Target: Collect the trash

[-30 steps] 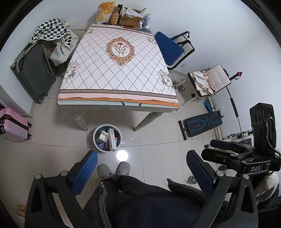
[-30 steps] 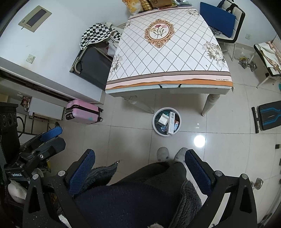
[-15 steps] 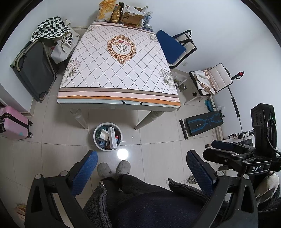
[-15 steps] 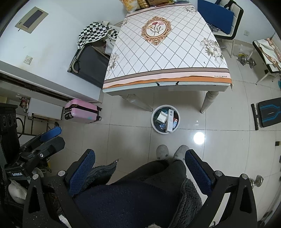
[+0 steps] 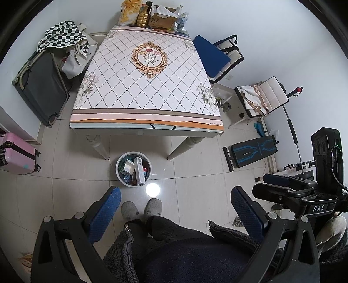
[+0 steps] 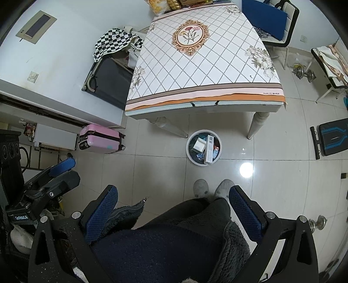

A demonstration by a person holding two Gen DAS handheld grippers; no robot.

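Bin (image 5: 119,174) contents under the long white box (image 5: 139,170) hidden, far-edge table clutter (image 6: 174,3) cropped, pink suitcase (image 5: 15,154) cut off.

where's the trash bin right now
The trash bin stands on the tiled floor just in front of the table's near edge, between its two front legs, a little ahead of the person's grey slippers; it shows lower-centre in both wrist views.

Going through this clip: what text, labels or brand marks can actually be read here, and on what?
"DAS": label on the right gripper.
"SF": cardboard box at the table's far end.
Tablecloth hem print: too small to read.
Left gripper label: blurred.
Cartons in the trash bin: unreadable.
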